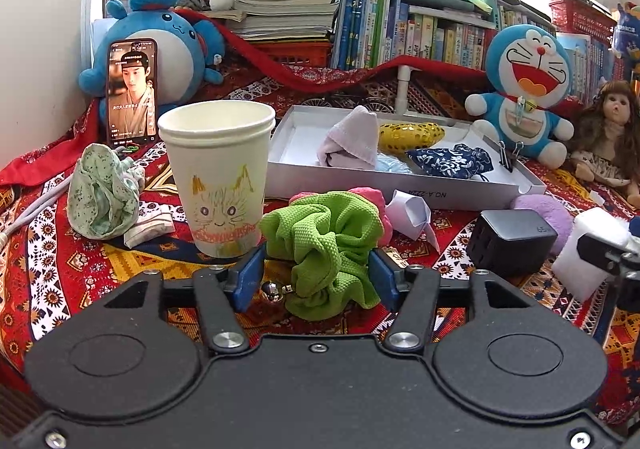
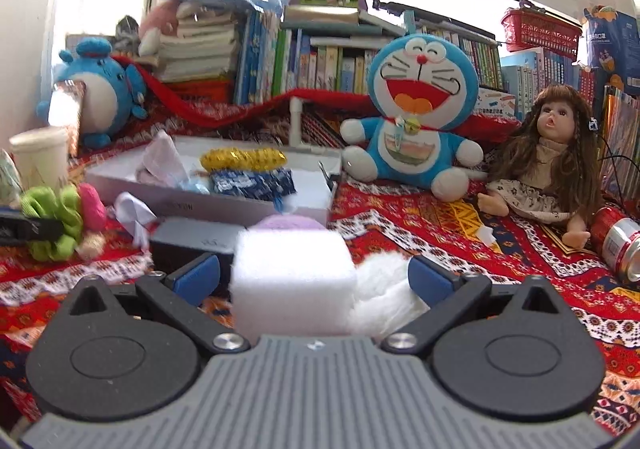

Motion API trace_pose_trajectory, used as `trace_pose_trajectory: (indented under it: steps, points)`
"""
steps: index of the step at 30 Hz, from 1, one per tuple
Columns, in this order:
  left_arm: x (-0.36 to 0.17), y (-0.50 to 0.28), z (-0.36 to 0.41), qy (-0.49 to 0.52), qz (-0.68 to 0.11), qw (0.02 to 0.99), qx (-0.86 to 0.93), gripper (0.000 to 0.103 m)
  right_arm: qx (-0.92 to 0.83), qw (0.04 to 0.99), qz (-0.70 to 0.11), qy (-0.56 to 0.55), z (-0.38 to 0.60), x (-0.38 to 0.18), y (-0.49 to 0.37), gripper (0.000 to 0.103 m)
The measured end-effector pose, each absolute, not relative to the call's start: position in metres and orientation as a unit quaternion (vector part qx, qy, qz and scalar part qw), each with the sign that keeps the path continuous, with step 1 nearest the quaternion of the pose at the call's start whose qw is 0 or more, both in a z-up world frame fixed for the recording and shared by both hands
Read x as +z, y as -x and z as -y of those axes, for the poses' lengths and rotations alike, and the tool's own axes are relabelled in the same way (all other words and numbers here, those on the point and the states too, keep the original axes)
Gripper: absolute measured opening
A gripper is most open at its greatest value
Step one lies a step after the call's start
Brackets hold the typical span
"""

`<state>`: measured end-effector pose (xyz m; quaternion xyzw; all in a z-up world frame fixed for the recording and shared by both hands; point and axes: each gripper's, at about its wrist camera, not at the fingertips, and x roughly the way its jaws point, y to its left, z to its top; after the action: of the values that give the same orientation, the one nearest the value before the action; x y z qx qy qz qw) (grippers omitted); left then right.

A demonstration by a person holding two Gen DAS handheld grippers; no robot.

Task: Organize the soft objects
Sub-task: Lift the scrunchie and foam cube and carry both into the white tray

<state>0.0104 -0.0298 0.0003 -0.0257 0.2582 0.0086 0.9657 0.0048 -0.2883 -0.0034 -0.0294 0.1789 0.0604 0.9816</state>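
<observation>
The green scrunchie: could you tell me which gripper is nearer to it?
Left. The left gripper has the green scrunchie between its open jaws; the right gripper sits off to its right, around a white foam block.

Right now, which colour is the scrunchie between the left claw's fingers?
Bright green scrunchie; the left wrist view shows it best.

Left gripper point(image 1: 316, 273) jaws part-open, right gripper point(image 2: 314, 275) jaws wide
</observation>
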Motion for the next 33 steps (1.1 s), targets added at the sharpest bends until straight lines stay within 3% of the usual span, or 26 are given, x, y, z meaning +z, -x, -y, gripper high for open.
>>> trace_pose_trajectory:
  steps: [9, 17, 18, 21, 24, 33]
  points:
    - [-0.004, -0.019, 0.031, 0.033, -0.265, 0.964, 0.005, 0.061, 0.072, 0.978, -0.190, 0.041, 0.277, -0.006, -0.010, 0.102]
    - [-0.009, -0.028, 0.026, 0.068, -0.280, 0.958, -0.007, 0.060, 0.081, 0.976, -0.199, 0.045, 0.272, -0.008, -0.011, 0.094]
    - [-0.009, -0.029, 0.026, 0.069, -0.281, 0.957, -0.008, 0.057, 0.082, 0.975, -0.200, 0.045, 0.272, -0.008, -0.012, 0.094]
    - [-0.006, -0.029, 0.025, 0.075, -0.281, 0.957, -0.017, 0.031, 0.083, 0.975, -0.202, 0.043, 0.271, -0.008, -0.013, 0.087]
    - [-0.003, -0.027, 0.027, 0.072, -0.278, 0.958, -0.018, 0.027, 0.080, 0.973, -0.211, 0.037, 0.271, -0.008, -0.016, 0.065]
    - [0.021, -0.013, 0.035, 0.051, -0.233, 0.971, -0.027, 0.024, 0.073, 0.977, -0.201, 0.029, 0.274, 0.001, -0.013, 0.063]
